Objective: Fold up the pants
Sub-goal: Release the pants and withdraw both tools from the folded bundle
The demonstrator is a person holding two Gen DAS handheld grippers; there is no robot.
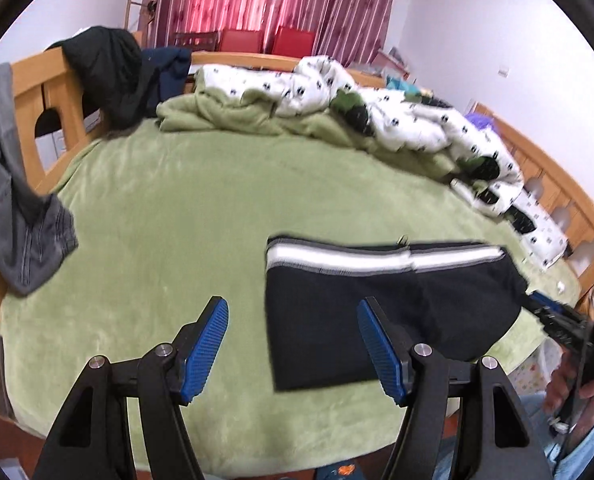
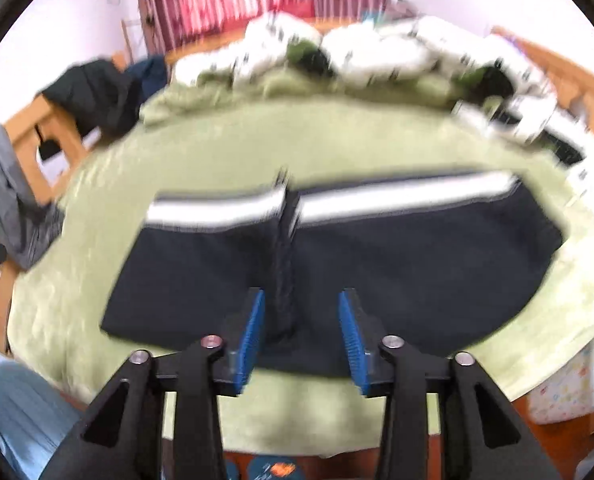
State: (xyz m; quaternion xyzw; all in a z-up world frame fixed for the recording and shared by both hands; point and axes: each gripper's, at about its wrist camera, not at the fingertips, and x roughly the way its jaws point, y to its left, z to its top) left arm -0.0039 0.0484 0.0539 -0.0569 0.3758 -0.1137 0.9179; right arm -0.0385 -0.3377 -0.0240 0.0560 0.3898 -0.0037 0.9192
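Lying folded on green blanket (image 1: 169, 208): pants (image 1: 377, 320); left hand-held gripper (image 1: 293, 344), right hand-held gripper (image 2: 302, 340) agape, empty.

Daylight is glowing through the red curtain (image 1: 273, 0); fisheye edges are bending, and the right wrist view is smearing with motion blur.

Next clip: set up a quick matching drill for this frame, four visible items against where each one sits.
Items:
1. black pants
2. grey trousers
3. white patterned quilt
4. left hand-held gripper

Places:
A. draped over the wooden bed frame at the left
B. bunched along the far side of the bed
C. lying flat on the green blanket, white stripe on the far edge
D. open above the blanket, just left of the folded garment

Pairs: 1-C, 2-A, 3-B, 4-D
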